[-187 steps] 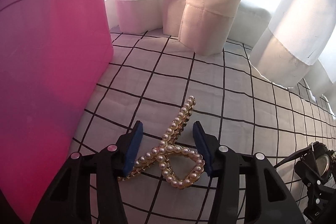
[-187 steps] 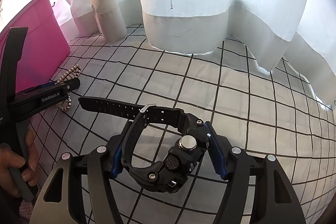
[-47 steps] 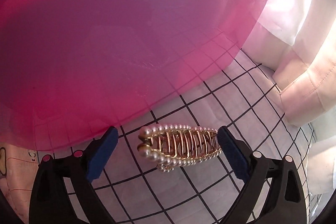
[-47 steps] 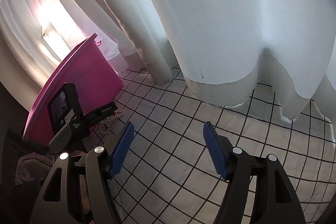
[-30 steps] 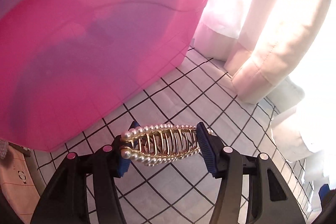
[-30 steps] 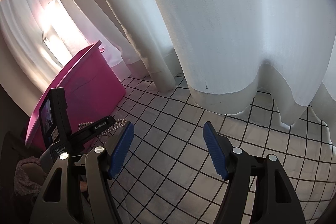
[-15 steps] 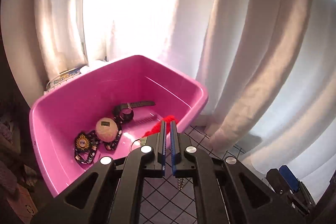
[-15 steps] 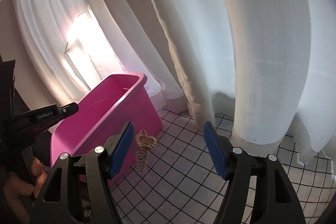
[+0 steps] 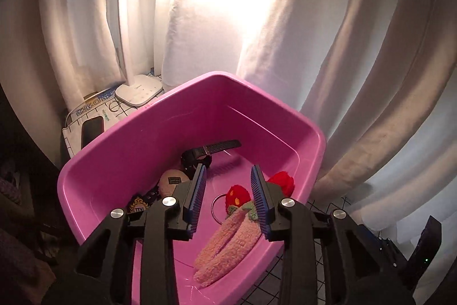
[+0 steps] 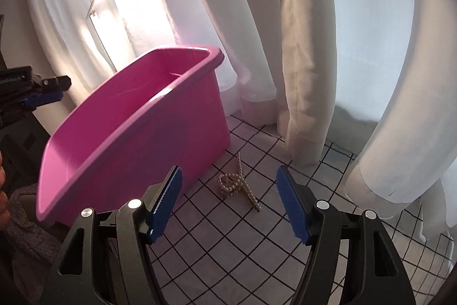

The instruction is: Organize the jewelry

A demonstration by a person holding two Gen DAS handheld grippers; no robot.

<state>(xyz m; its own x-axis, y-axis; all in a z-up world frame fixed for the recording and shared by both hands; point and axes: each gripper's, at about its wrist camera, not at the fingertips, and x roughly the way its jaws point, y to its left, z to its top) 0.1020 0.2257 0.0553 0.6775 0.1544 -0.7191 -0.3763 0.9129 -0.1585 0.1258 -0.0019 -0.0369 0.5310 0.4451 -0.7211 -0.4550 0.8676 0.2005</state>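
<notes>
My left gripper [image 9: 227, 197] hangs over the pink plastic tub [image 9: 311, 133], jaws parted w/ nothing between the blue pads; the gap is narrow. My right gripper [image 10: 228, 205] is spread wide, also empty, above the white black-grid tablecloth [image 10: 228, 262].

Inside the tub I count a black rubber-strap wristwatch [image 9: 207, 152], a round beige tag [image 9: 172, 180], a black-and-gold badge [image 9: 138, 205], a metal key ring [image 9: 218, 205] and a fuzzy pink plush w/ red strawberries [image 9: 228, 242]. So most pieces look stowed.

Left to do, by my read: 1 item, the gold pearl-studded hair claw clip [image 10: 238, 185], lying on the cloth just beside the tub's outer wall, not inside. It sits between the right pads' line of sight, approx. centred, so the right tool seems best placed to fetch it.
</notes>
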